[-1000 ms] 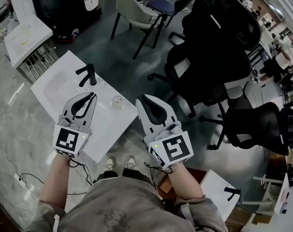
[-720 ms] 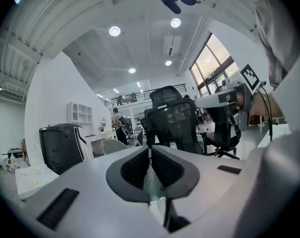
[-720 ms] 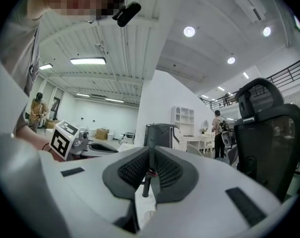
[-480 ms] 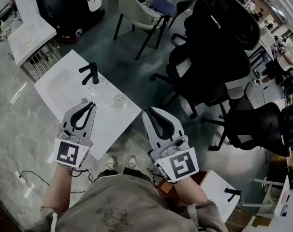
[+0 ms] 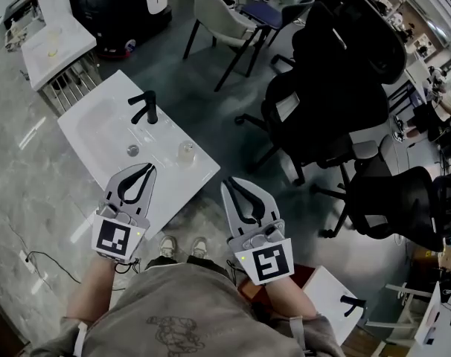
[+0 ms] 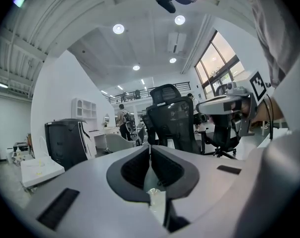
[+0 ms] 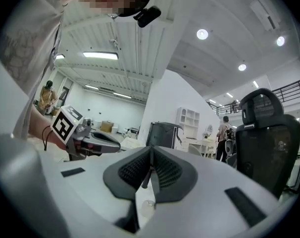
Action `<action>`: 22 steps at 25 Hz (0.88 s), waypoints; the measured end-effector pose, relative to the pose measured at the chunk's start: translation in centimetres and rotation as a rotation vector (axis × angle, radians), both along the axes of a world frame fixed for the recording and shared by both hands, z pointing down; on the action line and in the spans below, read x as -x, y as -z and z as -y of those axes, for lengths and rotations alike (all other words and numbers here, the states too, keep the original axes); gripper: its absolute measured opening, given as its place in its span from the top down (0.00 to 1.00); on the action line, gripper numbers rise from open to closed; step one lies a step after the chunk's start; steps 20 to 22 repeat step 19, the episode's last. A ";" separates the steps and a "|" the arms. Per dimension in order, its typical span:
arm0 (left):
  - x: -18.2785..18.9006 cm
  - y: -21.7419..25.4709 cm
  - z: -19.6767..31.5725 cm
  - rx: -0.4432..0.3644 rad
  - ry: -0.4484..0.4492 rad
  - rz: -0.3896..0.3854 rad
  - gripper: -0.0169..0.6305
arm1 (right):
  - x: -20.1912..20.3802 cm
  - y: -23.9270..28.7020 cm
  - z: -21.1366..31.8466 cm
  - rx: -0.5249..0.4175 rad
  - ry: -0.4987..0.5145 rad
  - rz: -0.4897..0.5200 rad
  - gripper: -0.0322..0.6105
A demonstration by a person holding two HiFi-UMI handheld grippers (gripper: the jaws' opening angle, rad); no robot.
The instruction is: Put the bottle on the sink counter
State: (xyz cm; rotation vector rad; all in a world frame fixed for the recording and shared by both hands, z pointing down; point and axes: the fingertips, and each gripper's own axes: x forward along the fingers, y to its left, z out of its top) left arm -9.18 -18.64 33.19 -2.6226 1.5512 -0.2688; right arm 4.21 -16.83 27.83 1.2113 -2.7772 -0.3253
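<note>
A small clear bottle (image 5: 186, 152) stands upright on the white sink counter (image 5: 170, 183), near its right corner and right of the drain (image 5: 132, 150). A black faucet (image 5: 144, 107) rises at the back of the basin. My left gripper (image 5: 149, 167) hovers over the counter's near edge, shut with nothing in it, a short way below and left of the bottle. My right gripper (image 5: 226, 181) is off the counter's right corner, also shut and empty. In the left gripper view the jaws (image 6: 150, 148) meet tip to tip; the right gripper view (image 7: 151, 150) shows the same.
Black office chairs (image 5: 337, 88) crowd the floor to the right, and a grey chair (image 5: 222, 17) stands behind the counter. A white table (image 5: 58, 47) and a black machine (image 5: 110, 6) are at the upper left. A second small sink (image 5: 337, 303) is at lower right. My shoes (image 5: 182, 248) are below.
Both grippers have drawn back toward my body, away from the bottle, which stays standing on the counter. The left gripper now sits at the counter's near edge instead of over it.
</note>
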 end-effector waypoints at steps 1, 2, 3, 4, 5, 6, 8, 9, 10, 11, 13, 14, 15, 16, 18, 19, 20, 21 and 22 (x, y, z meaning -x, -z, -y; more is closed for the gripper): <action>-0.2 -0.1 -0.1 0.008 -0.005 -0.007 0.93 | 0.0 -0.4 -0.1 0.008 0.001 -0.006 0.89; -0.4 -0.1 -0.2 0.011 -0.008 -0.011 0.93 | -0.1 -0.8 -0.2 0.019 0.005 -0.005 0.89; -0.6 0.0 -0.3 0.011 -0.008 -0.010 0.93 | -0.2 -0.9 -0.3 0.028 0.009 0.000 0.89; -0.8 0.1 -0.4 0.007 -0.007 -0.007 0.93 | -0.4 -1.0 -0.3 0.033 0.012 0.006 0.89; -1.0 0.2 -0.4 0.002 -0.007 -0.003 0.93 | -0.6 -1.0 -0.3 0.035 0.012 0.011 0.89; -1.2 0.2 -0.4 -0.004 -0.008 0.001 0.93 | -0.7 -0.9 -0.3 0.036 0.012 0.015 0.89; -1.5 0.2 -0.4 -0.004 -0.010 0.005 0.93 | -1.1 -0.9 -0.2 0.036 0.009 0.020 0.89; -1.6 0.1 -0.5 0.002 -0.009 0.005 0.93 | -1.3 -0.9 -0.2 0.036 0.009 0.023 0.89; -1.7 0.0 -0.5 0.006 -0.008 0.005 0.93 | -1.5 -0.9 -0.2 0.037 0.009 0.027 0.89; -1.8 0.0 -0.5 0.007 -0.008 0.006 0.93 | -1.6 -0.9 -0.2 0.040 0.009 0.031 0.89; -2.1 -0.1 -0.4 0.002 -0.012 0.011 0.93 | -1.8 -0.9 -0.2 0.044 0.009 0.037 0.89; -2.3 0.0 -0.4 0.003 -0.013 0.010 0.93 | -1.9 -0.9 -0.1 0.044 0.009 0.039 0.89; -2.6 0.0 -0.4 0.006 -0.014 0.008 0.93 | -2.0 -0.9 -0.1 0.045 0.010 0.040 0.89; -2.9 0.0 -0.3 0.007 -0.015 0.005 0.93 | -2.0 -0.9 -0.1 0.047 0.010 0.042 0.89; -3.3 0.1 -0.3 0.010 -0.017 0.002 0.93 | -2.3 -1.0 -0.1 0.051 0.010 0.044 0.89; -3.6 0.1 -0.3 0.011 -0.018 0.001 0.93 | -2.4 -1.1 0.0 0.053 0.010 0.045 0.89; -3.6 0.1 -0.3 0.011 -0.018 0.001 0.93 | -2.4 -1.1 0.0 0.053 0.010 0.045 0.89; -3.6 0.1 -0.3 0.011 -0.018 0.001 0.93 | -2.4 -1.1 0.0 0.053 0.010 0.045 0.89; -3.6 0.1 -0.3 0.011 -0.018 0.001 0.93 | -2.4 -1.1 0.0 0.053 0.010 0.045 0.89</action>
